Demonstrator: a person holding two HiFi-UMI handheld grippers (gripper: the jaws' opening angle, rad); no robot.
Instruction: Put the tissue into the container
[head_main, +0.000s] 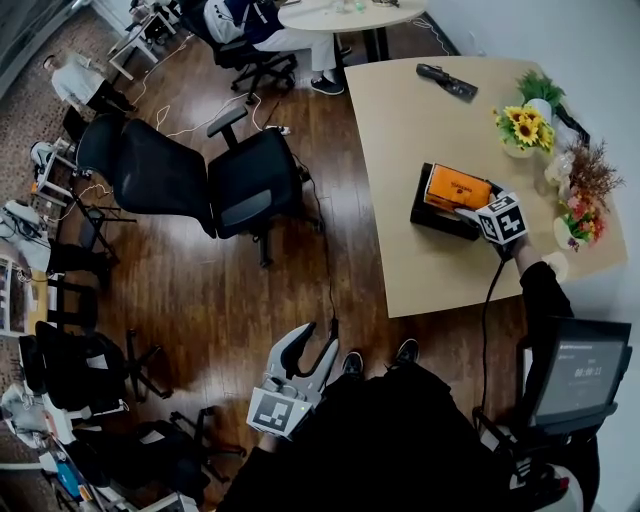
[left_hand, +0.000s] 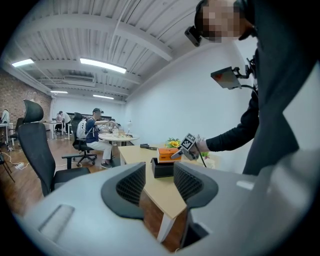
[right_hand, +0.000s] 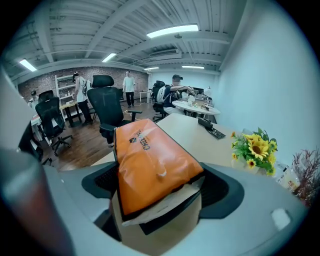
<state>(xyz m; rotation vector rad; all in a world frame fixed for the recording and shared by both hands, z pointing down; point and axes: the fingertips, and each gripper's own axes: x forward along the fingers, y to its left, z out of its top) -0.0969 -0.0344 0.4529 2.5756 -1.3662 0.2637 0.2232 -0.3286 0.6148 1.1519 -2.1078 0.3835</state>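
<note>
My right claw (head_main: 472, 211) is pinching the tissue (head_main: 457, 187), an orange pack with a white sheet showing under its near end. The jaws stand wide because the pack is wide, and their pads press on its two long sides. The pack lies straight ahead of the claw, its long axis running away along the line the claw points, and that line tips downward. Directly under the pack sits the container (head_main: 438, 222), a black box on the surface (head_main: 420, 120), closer to the near edge than the far one, with flowers (head_main: 525, 125) along the right edge. In the head view the pack covers most of the box's opening, and its long axis looks roughly matched to the box's long side. In the left gripper view the pack sits at or just above the rim, and I cannot tell whether it touches (from above, the pack itself hides the rim). The move ahead, as I judge it, is mostly straight down, then the jaws spread once the pack is seated; a skewed pack could catch on the rim. My left claw (head_main: 318, 342) is spread and empty, out over the floor (head_main: 250, 290) well off the surface's near edge, so the right hand is far nearer and has the job.
</note>
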